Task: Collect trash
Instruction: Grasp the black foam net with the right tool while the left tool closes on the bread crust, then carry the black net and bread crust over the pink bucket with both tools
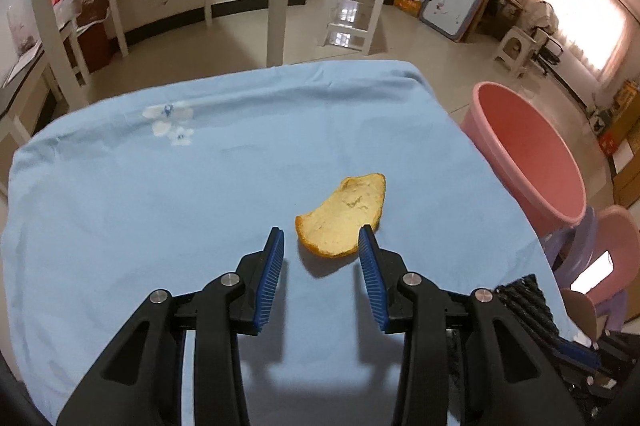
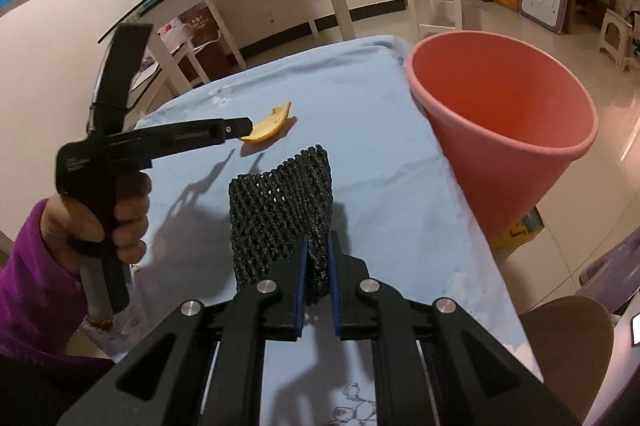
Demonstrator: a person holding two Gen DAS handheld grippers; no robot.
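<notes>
Orange peel sits pith-up on the blue tablecloth, out in the middle and a little toward the right edge, long axis running away from the left gripper and angling right. That gripper has its jaws spread wide, the peel's near end already between the blue fingertips — clearly the nearer claw, and it looks ready to pinch across the narrow width. Over on the right, the right gripper is clamped narrow on a black foam net sleeve, held upright above the cloth. The pink bin stands just off the table's right edge, mouth tilted this way. Lettering on the left gripper's body is too small to read.
</notes>
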